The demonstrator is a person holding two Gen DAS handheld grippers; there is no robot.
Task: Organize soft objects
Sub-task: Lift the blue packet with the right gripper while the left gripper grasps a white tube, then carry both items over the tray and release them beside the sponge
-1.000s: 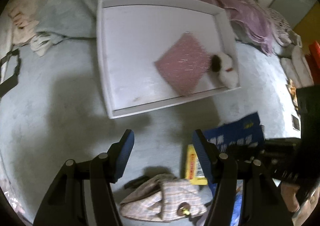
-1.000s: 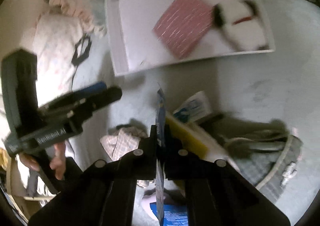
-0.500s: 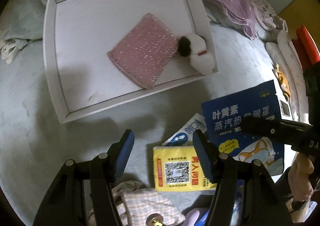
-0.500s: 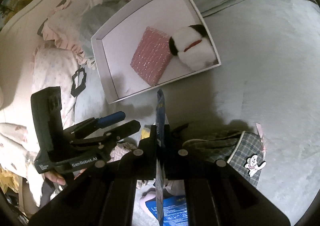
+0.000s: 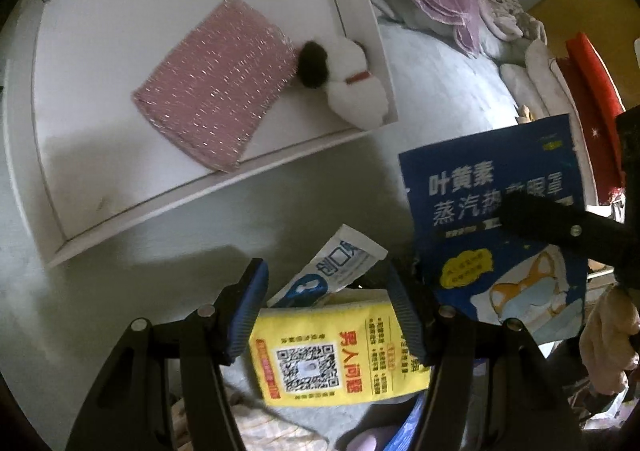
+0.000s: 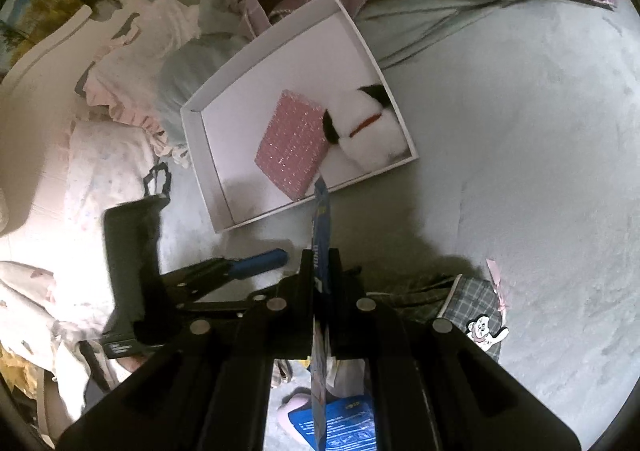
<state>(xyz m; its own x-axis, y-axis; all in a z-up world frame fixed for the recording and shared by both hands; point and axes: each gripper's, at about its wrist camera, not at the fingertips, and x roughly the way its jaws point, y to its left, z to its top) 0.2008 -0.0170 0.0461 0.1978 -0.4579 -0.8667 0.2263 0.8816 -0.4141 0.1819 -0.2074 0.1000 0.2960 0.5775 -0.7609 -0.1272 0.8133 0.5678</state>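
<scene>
The right gripper (image 6: 322,279) is clamped on the blue packet (image 5: 496,219), which it holds edge-on at the centre of the right view. The left gripper (image 5: 324,315) has its jaws apart and empty, above the yellow packet (image 5: 336,355) at the bottom of the left view. In the upper left, the white tray (image 5: 20,99) holds a pink cloth (image 5: 216,87) touching a plush dog (image 5: 352,91).
</scene>
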